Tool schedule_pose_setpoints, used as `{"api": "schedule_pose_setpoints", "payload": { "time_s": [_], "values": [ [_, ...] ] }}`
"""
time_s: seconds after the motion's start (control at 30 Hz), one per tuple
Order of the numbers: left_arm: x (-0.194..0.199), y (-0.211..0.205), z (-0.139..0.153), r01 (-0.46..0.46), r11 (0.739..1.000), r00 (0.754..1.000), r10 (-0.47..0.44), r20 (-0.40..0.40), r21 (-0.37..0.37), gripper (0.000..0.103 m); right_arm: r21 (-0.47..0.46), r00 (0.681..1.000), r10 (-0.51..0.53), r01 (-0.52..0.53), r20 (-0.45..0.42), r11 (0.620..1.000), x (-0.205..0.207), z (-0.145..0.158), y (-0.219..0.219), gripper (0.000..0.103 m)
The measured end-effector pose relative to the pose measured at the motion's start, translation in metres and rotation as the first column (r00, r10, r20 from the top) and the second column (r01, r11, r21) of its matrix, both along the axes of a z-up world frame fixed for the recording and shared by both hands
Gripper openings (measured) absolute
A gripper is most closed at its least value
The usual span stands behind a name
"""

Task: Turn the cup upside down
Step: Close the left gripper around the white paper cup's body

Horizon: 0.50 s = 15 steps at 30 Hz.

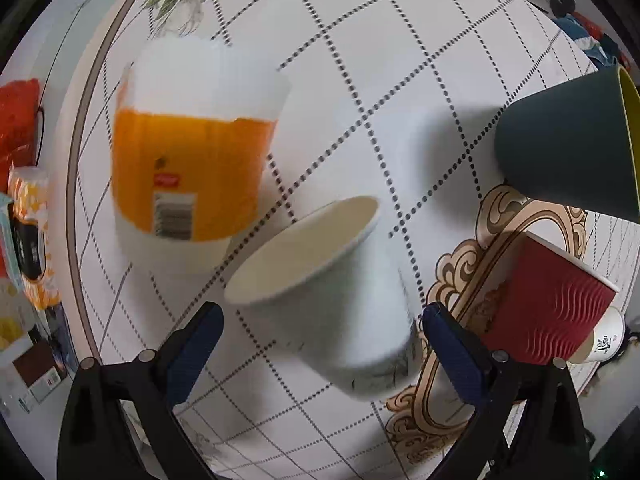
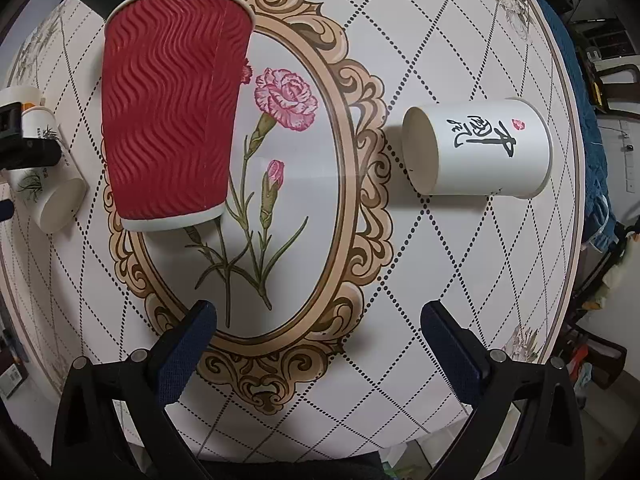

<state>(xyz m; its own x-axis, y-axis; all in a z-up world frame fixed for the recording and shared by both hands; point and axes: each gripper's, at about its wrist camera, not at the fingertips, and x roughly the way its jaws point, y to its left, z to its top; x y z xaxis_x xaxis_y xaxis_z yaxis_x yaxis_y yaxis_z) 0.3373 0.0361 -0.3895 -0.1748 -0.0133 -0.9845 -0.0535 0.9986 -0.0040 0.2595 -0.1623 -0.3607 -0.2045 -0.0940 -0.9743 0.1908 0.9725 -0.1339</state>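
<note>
A white paper cup with a plant print (image 1: 332, 296) is tilted between the jaws of my left gripper (image 1: 320, 344), mouth toward the upper left. The jaws stand wide, apart from the cup's sides. The same cup shows in the right wrist view (image 2: 48, 176) at the far left, beside the left gripper's black body. My right gripper (image 2: 320, 336) is open and empty above the flower medallion. A red ripple cup (image 2: 168, 108) stands mouth up. A white cup with calligraphy (image 2: 480, 148) lies on its side.
An orange-and-white cup (image 1: 192, 160) stands at the left gripper's upper left. A dark green cup with yellow inside (image 1: 572, 140) is at the right. The round table's rim (image 1: 80, 184) curves on the left, with clutter beyond it.
</note>
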Motion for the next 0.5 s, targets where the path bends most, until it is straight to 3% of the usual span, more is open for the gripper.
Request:
{"api": "schedule_pose_setpoints", "payload": {
  "time_s": [0.07,0.13,0.5],
  "values": [
    [0.0,-0.003,-0.002,0.014,1.0,1.0,-0.014,0.007,0.006,0.081,-0.003,1.0,0.001,-0.001,0.0,1.0,0.0,-0.001,0.0,0.103],
    [0.001,-0.006,-0.003,0.026,1.0,1.0,-0.026,0.014,0.011,0.073,-0.007,1.0,0.003,-0.003,-0.001,1.0,-0.001,-0.001,-0.001,0.103],
    [-0.013,-0.034,0.018,0.184,0.977,0.974,-0.196,0.112,0.111,0.07,-0.012,1.0,0.0,0.0,0.01,1.0,-0.013,0.001,-0.014,0.103]
  ]
}}
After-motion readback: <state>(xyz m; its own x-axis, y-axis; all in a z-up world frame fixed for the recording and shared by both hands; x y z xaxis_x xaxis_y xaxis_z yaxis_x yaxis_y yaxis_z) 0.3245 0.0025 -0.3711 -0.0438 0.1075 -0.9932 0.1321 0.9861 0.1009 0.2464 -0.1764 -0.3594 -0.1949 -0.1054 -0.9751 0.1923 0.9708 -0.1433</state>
